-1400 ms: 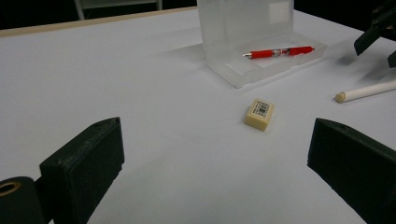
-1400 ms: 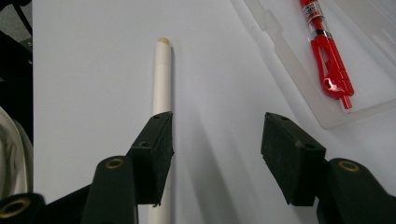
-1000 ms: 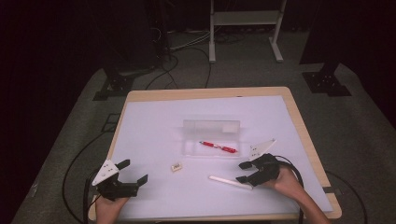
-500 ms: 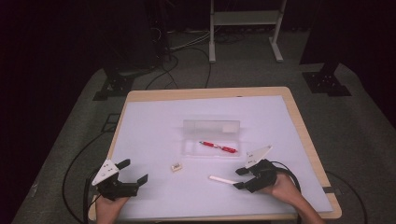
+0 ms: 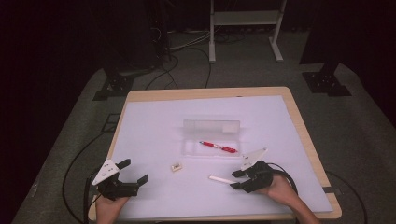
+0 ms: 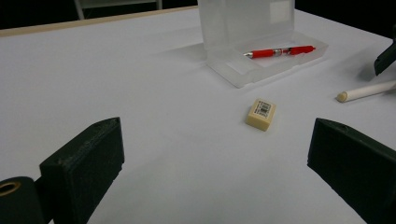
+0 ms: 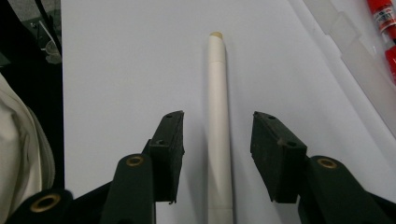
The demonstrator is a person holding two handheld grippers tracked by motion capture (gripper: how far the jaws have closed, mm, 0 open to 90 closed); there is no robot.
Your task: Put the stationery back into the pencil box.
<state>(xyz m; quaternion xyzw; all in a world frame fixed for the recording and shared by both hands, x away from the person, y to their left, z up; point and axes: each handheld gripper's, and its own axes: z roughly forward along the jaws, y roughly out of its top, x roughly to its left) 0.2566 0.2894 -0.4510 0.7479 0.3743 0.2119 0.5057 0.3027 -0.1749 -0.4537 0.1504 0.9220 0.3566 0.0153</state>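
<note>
Table (image 5: pixel 140 100) with white mat: a clear pencil case (image 5: pixel 211 138) is seen open at mid-table, lid standing up on the far side; one red pen (image 5: pixel 218 147) is already laid in its tray. Judged partly done: pen stowed, white stick and eraser (image 5: pixel 176 166) not yet in the case. White stick (image 5: pixel 221 179), likely a paper-wrapped pencil or chalk, is lying flat on the mat near and right of the case, well apart from it. Right gripper (image 5: pixel 237 179) is set over the stick's right end; in the right gripper view the stick (image 7: pixel 219 126) is bracketed lengthwise between the jaws, which have just been closing, but gaps are left on both sides, so no grip yet. Left gripper (image 5: pixel 135 178) is held at the near left edge, jaws wide apart and empty, eraser (image 6: pixel 261 113) ahead of it, untouched. Left to do, as judged: closing on the stick, lift, transfer to the tray, then the eraser.
</note>
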